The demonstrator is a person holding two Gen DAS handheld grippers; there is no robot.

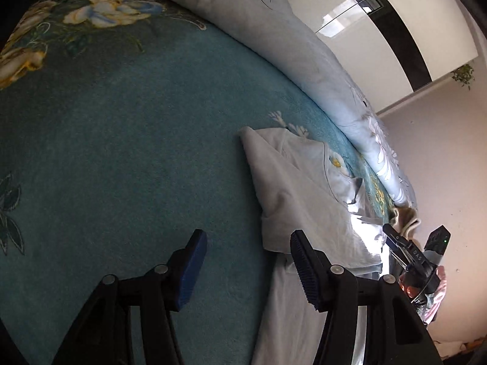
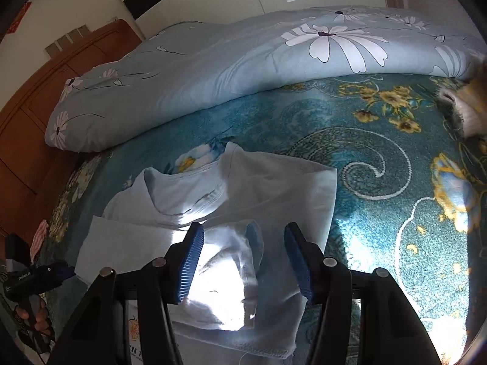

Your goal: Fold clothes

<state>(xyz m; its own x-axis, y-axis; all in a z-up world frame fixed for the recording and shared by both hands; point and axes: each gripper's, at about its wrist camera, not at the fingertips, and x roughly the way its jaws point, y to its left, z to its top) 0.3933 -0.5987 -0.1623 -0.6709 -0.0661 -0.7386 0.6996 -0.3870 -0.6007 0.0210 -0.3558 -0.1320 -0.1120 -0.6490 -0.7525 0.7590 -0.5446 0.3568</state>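
Observation:
A pale blue T-shirt lies partly folded on the bed, collar toward the quilt, one side turned in over the body. My right gripper hovers open just above a folded-in, sunlit part of the shirt, with cloth lying loose between the blue pads. In the left wrist view the same T-shirt sits to the right. My left gripper is open at its left edge, one finger over the bedspread and one over the cloth, gripping nothing. The right gripper shows beyond the shirt.
A teal floral bedspread covers the bed. A rolled light blue quilt with white flowers runs along the far side. A fluffy cream item lies at the right edge. Brown wooden furniture stands at the left. A hand holds the left gripper.

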